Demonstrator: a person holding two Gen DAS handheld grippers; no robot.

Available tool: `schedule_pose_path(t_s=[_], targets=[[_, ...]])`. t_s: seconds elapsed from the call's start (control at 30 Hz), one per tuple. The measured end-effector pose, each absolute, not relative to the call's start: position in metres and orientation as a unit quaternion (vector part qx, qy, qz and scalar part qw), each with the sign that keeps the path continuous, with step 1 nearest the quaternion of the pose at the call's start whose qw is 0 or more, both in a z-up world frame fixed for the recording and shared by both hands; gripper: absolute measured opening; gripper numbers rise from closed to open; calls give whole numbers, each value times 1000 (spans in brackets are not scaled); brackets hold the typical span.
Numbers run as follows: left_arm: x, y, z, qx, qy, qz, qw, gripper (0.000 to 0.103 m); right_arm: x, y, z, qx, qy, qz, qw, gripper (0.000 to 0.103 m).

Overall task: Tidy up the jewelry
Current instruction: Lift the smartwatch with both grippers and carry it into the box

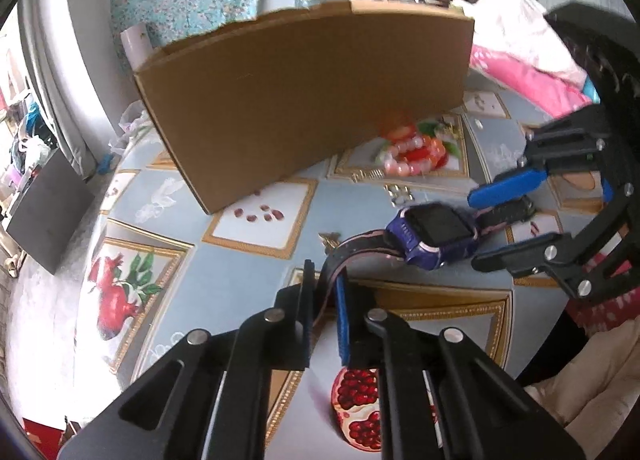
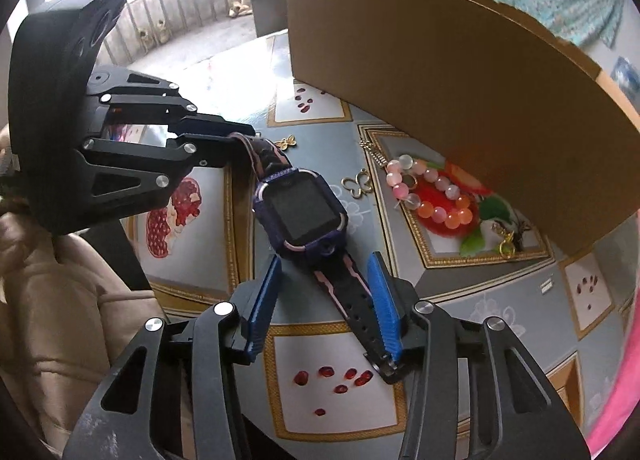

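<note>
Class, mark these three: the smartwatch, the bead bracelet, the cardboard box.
smartwatch [image 2: 306,209], right wrist view, on its dark screen.
bead bracelet [image 2: 434,195], right wrist view, on a pink bead.
cardboard box [image 1: 304,99], left wrist view, on its side wall.

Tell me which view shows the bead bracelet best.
The right wrist view: the bead bracelet lies sharp and whole there, pink and orange beads countable, on the tablecloth before the cardboard box. In the left wrist view it is farther off and blurred, close to the box's edge.

No legible text anywhere.
</note>
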State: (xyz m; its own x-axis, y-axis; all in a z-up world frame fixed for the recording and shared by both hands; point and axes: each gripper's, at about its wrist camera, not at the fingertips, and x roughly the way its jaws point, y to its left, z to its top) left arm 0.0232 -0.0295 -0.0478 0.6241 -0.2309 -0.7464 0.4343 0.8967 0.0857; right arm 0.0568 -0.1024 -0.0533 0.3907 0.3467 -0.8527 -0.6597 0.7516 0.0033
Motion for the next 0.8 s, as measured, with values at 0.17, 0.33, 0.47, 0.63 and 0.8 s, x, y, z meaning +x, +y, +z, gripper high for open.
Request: schedule_pose_path(t_s=[0.17,0.33,0.47,0.63,0.8], targets=[[15,-25,-28,115,356,-200,906,4,56,-103,-50,-162,452,300,824,41],[6,-27,-16,115,332,-211,912,4,53,-94,-56,-153,437,302,833,40],[-3,-33,-4,131,307,-212,918,4,51,-95,-56,-137,431,295,842,23],[-12,-35,13,149,288,-196,925,4,26,-92,-28,-152,387,273,868,1],[-19,-33,61,159,227,-196,941,4,18,-104,29,-144,318,251,903,1]])
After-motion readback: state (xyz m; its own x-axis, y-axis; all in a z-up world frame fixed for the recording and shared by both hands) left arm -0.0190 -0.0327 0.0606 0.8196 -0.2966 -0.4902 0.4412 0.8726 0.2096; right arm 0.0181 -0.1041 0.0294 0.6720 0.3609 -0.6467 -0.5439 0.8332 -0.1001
